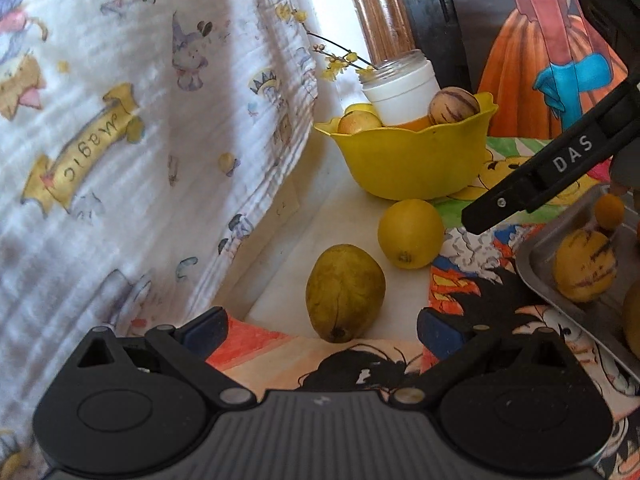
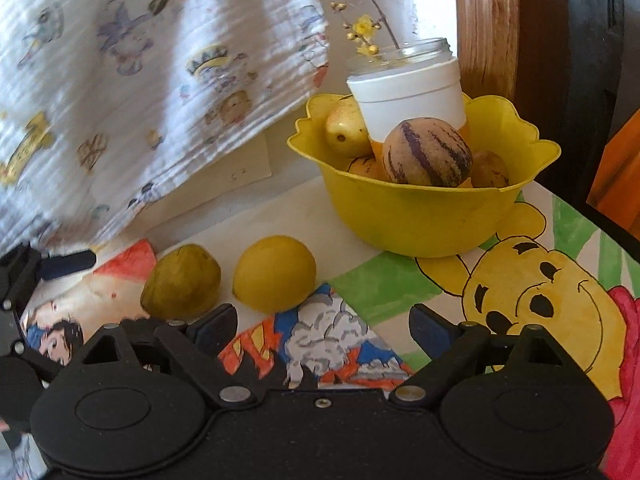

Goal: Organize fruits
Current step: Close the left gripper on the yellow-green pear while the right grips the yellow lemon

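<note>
A greenish-yellow pear-like fruit [image 1: 345, 293] and a round yellow lemon [image 1: 411, 233] lie on the table in front of a yellow bowl [image 1: 412, 160]. The bowl holds a striped pepino [image 1: 454, 105], other yellow fruits and a white jar [image 1: 400, 92]. A metal tray [image 1: 568, 280] at the right holds a striped fruit [image 1: 584, 266] and a small orange fruit [image 1: 609, 211]. My left gripper [image 1: 320, 330] is open and empty, just short of the greenish fruit. My right gripper [image 2: 323, 326] is open and empty, near the lemon [image 2: 274, 272] and greenish fruit [image 2: 181, 281]; its finger [image 1: 540, 178] shows in the left wrist view.
A printed white cloth [image 1: 140, 120] hangs at the left, close to the fruits. Cartoon drawings cover the table [image 2: 540, 292]. A wooden post [image 2: 486, 28] and dark furniture stand behind the bowl [image 2: 424, 216]. The left gripper's finger [image 2: 68, 262] shows at the left edge of the right wrist view.
</note>
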The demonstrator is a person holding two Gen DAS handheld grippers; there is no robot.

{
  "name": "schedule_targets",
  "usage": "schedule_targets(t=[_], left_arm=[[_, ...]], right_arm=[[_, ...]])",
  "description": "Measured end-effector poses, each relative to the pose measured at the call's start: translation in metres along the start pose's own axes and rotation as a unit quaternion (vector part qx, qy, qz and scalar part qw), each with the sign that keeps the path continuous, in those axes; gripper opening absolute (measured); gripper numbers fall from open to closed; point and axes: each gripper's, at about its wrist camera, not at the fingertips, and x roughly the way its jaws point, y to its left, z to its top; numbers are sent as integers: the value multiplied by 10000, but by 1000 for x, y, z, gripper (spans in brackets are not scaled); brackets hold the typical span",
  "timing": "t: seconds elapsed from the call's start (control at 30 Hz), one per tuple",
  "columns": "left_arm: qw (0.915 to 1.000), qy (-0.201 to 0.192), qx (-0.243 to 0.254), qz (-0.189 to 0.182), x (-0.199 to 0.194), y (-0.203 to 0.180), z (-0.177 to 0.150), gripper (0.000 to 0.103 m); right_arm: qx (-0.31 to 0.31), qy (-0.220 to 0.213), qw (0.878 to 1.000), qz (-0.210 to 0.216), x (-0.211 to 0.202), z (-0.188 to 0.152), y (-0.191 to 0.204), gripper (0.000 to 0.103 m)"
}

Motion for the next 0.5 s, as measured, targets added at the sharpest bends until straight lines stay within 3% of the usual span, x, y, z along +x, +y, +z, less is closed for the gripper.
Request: schedule_targets(t=[0.17, 0.5], left_arm=[[9999, -68, -112, -49, 7, 1, 2, 102], [9994, -171, -230, -205, 17, 0, 5, 87]], right_arm=[[394, 18, 9992, 68, 11, 6, 2, 89], [1078, 64, 9939, 239, 32, 11, 3, 78]])
